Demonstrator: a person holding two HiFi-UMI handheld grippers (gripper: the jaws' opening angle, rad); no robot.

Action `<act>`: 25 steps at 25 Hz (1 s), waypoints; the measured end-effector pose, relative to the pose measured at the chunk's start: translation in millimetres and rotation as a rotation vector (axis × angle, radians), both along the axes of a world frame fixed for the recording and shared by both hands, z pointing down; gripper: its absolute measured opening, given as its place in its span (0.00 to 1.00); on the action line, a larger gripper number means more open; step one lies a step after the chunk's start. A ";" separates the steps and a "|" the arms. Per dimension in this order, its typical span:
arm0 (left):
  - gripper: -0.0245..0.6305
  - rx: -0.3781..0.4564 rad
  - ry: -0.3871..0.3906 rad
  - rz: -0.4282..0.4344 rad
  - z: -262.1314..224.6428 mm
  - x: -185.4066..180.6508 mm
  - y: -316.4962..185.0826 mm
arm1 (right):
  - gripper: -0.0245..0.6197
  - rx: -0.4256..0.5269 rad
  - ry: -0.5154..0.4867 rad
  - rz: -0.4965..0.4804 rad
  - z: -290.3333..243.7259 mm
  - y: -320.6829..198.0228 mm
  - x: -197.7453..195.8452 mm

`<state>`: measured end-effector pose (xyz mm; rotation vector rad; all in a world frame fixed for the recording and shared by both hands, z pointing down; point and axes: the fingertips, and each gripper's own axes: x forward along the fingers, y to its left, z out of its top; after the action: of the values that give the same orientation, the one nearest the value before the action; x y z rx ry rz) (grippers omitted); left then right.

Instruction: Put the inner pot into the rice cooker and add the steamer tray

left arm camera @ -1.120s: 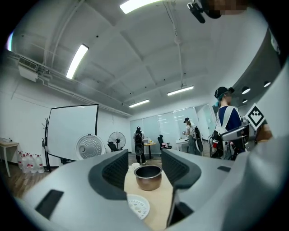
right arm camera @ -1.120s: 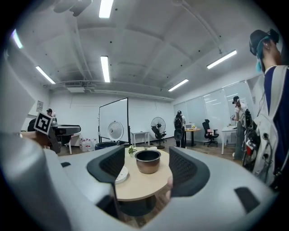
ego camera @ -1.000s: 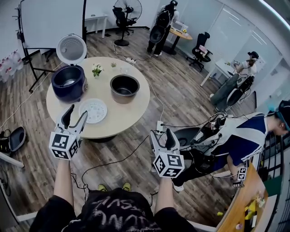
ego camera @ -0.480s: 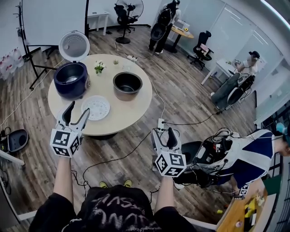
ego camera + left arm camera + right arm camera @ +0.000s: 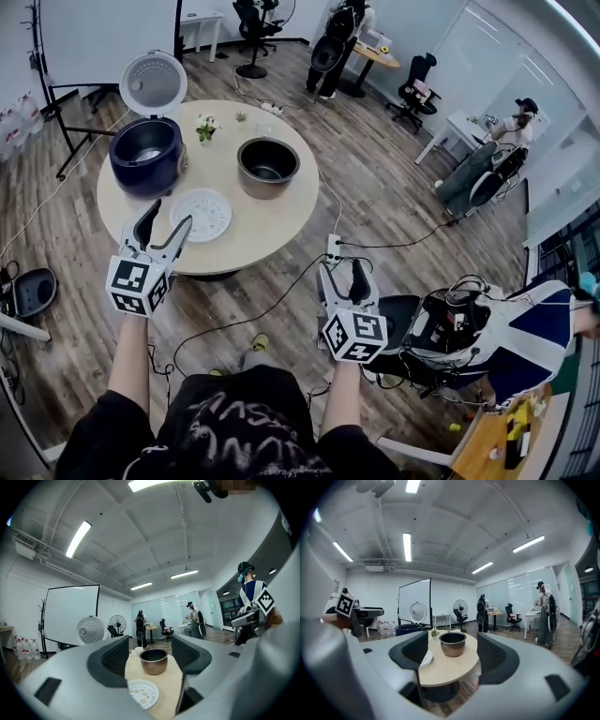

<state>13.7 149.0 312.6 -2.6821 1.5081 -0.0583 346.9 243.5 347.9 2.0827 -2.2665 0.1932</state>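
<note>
I've got left gripper (image 5: 167, 216) empty, jaws apart, just opened wider, by the surface (image 5: 253, 234) edge; right gripper (image 5: 342, 272) also apart, empty, clear of it.

Round table (image 5: 253, 234) ahead. Navy cooker (image 5: 145, 157) at its left edge, lid up. Pot (image 5: 268, 167) right of it, well apart. White tray (image 5: 201, 214) lies flat, nearer. Left gripper (image 5: 169, 215) at the table's near edge just beside the tray, jaws just opening, empty. Right gripper (image 5: 341, 268) over floor, jaws apart, empty.

Head view steeply down, table (image 5: 262, 227) at 11 o'clock. Gripper views look level, sharing table, inner pot (image 5: 153, 662).
</note>
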 end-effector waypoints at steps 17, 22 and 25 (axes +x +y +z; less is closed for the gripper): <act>0.48 -0.089 -0.029 0.006 45.1 37.7 -132.1 | 0.55 -0.021 -0.037 -0.001 34.4 -153.6 32.0; 0.48 -0.132 -0.030 -0.034 50.7 60.7 -178.4 | 0.55 -0.061 -0.039 -0.047 34.4 -212.6 55.4; 0.48 -0.154 -0.002 -0.061 55.6 66.5 -214.1 | 0.55 -0.081 -0.045 -0.062 42.1 -253.0 65.0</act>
<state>80.2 -65.0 368.2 -2.7495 1.6492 -0.1876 411.9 -9.5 390.0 1.9865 -2.3036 0.3262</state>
